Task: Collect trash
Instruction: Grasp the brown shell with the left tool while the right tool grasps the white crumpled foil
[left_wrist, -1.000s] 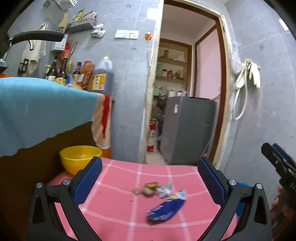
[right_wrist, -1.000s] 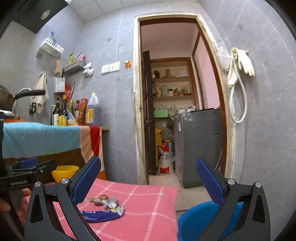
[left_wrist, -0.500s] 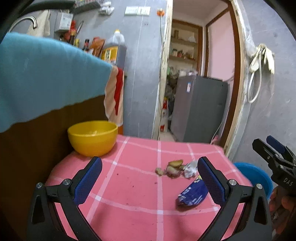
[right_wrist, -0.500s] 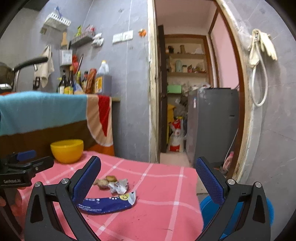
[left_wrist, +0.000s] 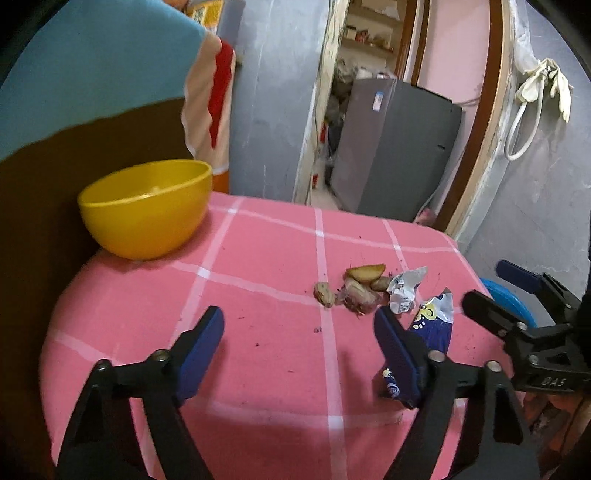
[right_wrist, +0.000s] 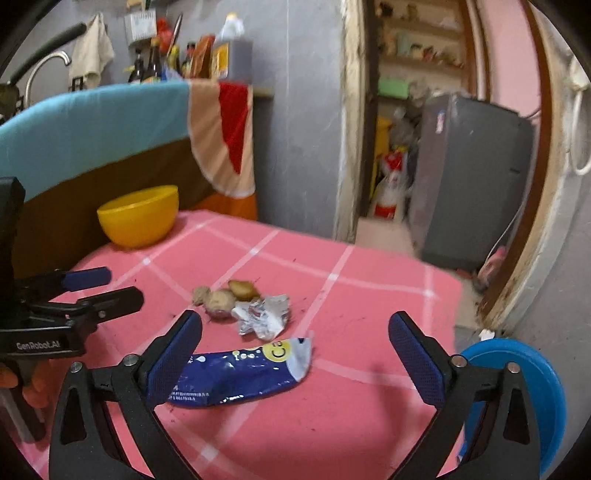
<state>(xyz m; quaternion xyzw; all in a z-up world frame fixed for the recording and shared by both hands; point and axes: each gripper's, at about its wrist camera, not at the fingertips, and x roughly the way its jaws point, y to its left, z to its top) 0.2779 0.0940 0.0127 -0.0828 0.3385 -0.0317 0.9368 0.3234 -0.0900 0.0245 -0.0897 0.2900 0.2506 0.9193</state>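
I see the blue wrapper (right_wrist: 236, 376) lying flat on the pink tabletop (right_wrist: 351, 295), just beside the crumpled foil (right_wrist: 264, 317) and food scraps (right_wrist: 225, 295). My right hand-held gripper (right_wrist: 295, 354) hovers released over it; my left hand-held gripper (left_wrist: 299, 343) gapes too.

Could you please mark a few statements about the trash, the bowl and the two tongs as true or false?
1. The blue wrapper lies flat on the pink tablecloth. True.
2. The right tongs are shut on the wrapper. False: they are open and hold nothing.
3. The crumpled silver foil sits beside the food scraps. True.
4. The yellow bowl holds the foil. False: the foil is on the cloth, apart from the bowl.
5. The left tongs are open. True.
6. The blue bin stands on the table. False: it sits below the table's right edge.
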